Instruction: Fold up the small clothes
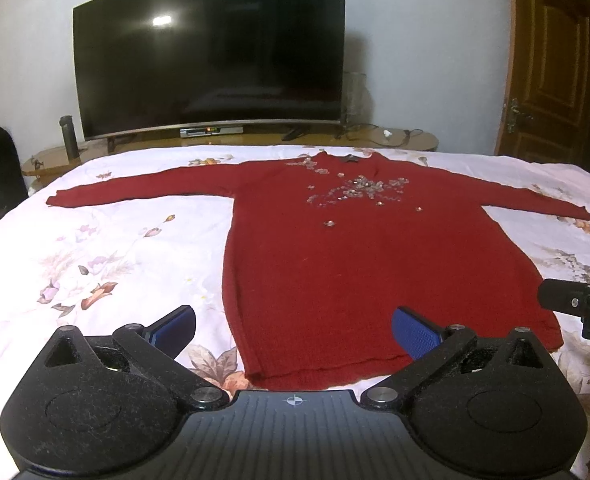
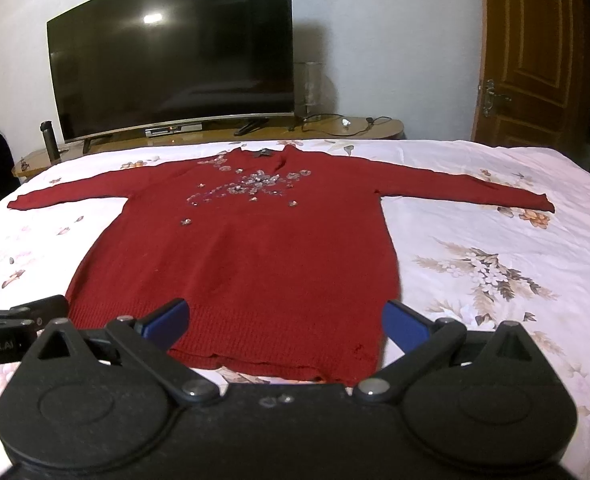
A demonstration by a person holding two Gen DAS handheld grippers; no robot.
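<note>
A red knit sweater (image 1: 367, 264) with sequin decoration on the chest lies flat, face up, on the floral bedsheet (image 1: 95, 248), both sleeves spread out sideways and the hem nearest me. It also shows in the right wrist view (image 2: 247, 256). My left gripper (image 1: 293, 326) is open and empty, hovering just above the hem's left part. My right gripper (image 2: 285, 320) is open and empty above the hem's right part. The right gripper's body shows at the right edge of the left wrist view (image 1: 579, 300).
The bed's sheet (image 2: 495, 264) extends to both sides of the sweater. Behind the bed stands a wooden TV bench (image 1: 395, 140) with a large dark TV (image 1: 211, 52) and a dark bottle (image 1: 67, 136). A wooden door (image 1: 547, 60) is at the right.
</note>
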